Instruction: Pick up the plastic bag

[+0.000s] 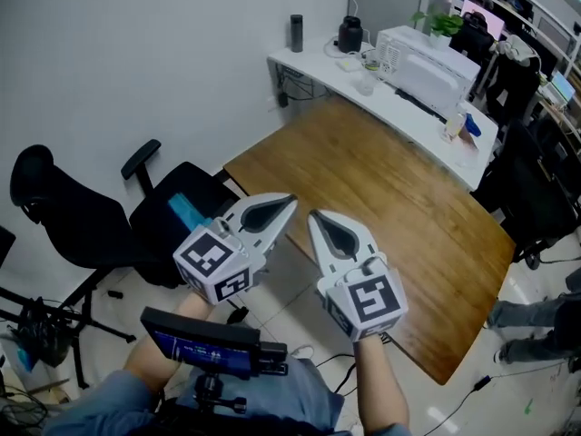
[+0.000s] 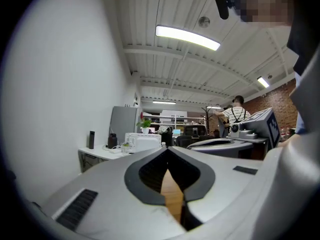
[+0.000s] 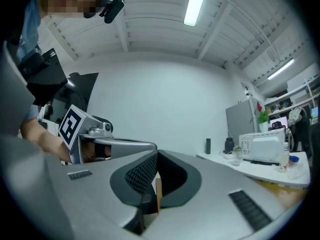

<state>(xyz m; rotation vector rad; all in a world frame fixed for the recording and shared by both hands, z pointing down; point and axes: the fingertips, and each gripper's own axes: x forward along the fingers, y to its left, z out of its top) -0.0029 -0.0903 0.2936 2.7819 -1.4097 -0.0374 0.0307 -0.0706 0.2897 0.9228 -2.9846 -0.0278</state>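
No plastic bag shows in any view. In the head view my left gripper (image 1: 289,201) and my right gripper (image 1: 313,216) are held side by side over the tiled floor, just before the near corner of a bare wooden table (image 1: 390,198). Both point level toward the table. The left gripper (image 2: 167,149) has its jaw tips together with nothing between them; only a strip of the wooden table shows through the slot. The right gripper (image 3: 157,153) is likewise shut and empty, and the left gripper's marker cube (image 3: 70,124) shows beside it.
A black office chair (image 1: 82,216) with a blue item (image 1: 188,213) on it stands at the left. Behind the table a white desk (image 1: 408,116) carries a white appliance (image 1: 427,66), a black bottle (image 1: 296,33) and a dark kettle (image 1: 350,34). Someone's legs (image 1: 536,330) show at the right edge.
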